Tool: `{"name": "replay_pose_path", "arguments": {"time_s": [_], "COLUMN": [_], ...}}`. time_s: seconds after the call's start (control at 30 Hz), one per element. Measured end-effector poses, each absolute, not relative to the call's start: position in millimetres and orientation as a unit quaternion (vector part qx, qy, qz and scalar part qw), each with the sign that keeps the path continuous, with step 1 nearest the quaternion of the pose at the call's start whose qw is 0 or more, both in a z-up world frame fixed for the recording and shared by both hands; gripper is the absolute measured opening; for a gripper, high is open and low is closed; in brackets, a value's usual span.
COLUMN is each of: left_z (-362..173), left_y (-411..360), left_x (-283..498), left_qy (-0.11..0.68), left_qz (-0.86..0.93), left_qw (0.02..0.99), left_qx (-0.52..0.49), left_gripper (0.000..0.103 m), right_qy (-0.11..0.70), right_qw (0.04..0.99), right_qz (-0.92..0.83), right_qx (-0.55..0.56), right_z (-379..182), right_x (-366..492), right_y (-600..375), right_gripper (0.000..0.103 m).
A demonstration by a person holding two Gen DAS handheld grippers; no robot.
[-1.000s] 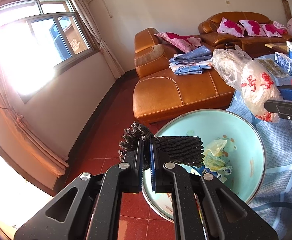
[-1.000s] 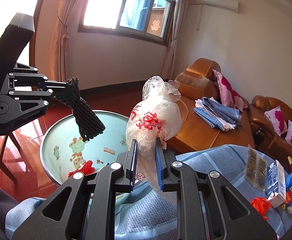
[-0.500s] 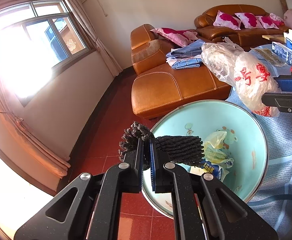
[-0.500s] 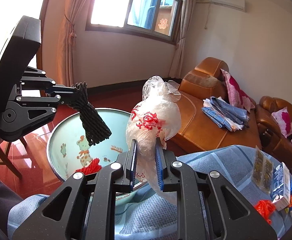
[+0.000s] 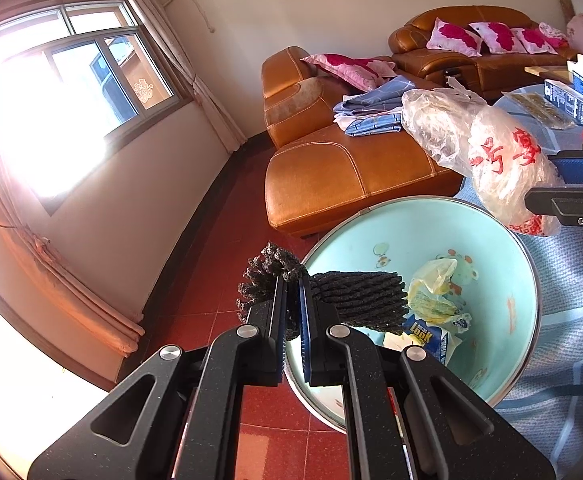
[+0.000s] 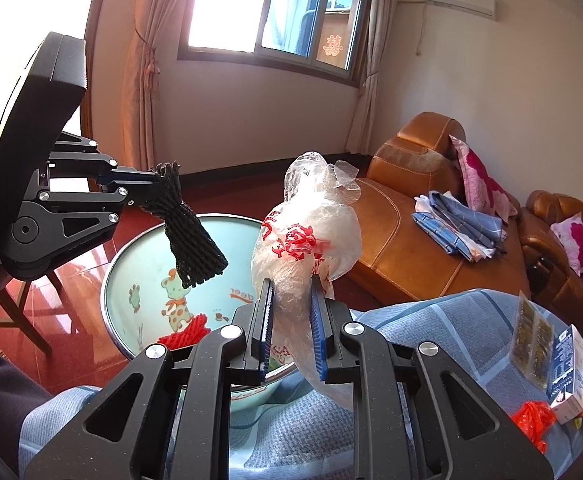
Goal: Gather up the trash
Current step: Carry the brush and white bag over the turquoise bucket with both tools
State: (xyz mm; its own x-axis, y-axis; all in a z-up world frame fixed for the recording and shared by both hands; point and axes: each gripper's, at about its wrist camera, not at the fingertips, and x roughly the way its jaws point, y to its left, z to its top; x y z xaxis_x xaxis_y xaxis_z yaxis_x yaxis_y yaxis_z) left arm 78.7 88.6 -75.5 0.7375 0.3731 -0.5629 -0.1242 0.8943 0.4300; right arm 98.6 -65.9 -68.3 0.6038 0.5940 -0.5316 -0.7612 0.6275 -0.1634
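Now, with left hand-held gripper (image 5: 291, 300) pinching black mesh netting (image 5: 355, 298) above the basin (image 5: 523, 280) and right hand-held gripper (image 6: 291, 320) clamping the plastic bag (image 6: 307, 240) at the rim's two o'clock: release over centre, avoiding overshoot.

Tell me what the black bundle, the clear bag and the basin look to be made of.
Black bundle: soft foam-like netting, matte; open mesh ribs, pinched waist at the left gripper.
Clear bag: thin plastic film, glossy and crinkled, printed red, in the right gripper.
Basin: probably enamelled metal; smooth turquoise inside, shiny metal rim.
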Motion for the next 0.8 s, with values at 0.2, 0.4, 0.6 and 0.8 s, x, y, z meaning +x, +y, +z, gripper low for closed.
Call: {"name": "replay_pose_path", "arguments": {"time_s": [0.2, 0.4, 0.6, 0.8], "left_z": [-74.8, -74.1, -73.7, -72.6], "left_y": [91.6, 93.5, 94.1, 94.9], "left_x": [77.9, 77.2, 76.8, 77.9], "left_qy": [0.336, 0.336, 0.338, 0.339], "left_qz": [0.135, 0.134, 0.129, 0.129], "left_qw": [0.914, 0.915, 0.916, 0.917], "left_qx": [0.181, 0.179, 0.171, 0.169], "left_gripper": [0.006, 0.007, 0.007, 0.007], "right_qy": [0.218, 0.218, 0.217, 0.216], "right_qw": [0.875, 0.875, 0.873, 0.873], "right_qz": [0.387, 0.387, 0.389, 0.389], "right_qx": [-0.192, -0.194, -0.198, -0.199], "right_z": [-68.1, -69.1, -70.1, -70.4], "right_x": [98.4, 97.5, 96.1, 94.7], "right_y": [-65.9, -64.9, -63.4, -61.9], "right_gripper": [0.018, 0.018, 0.018, 0.018]}}
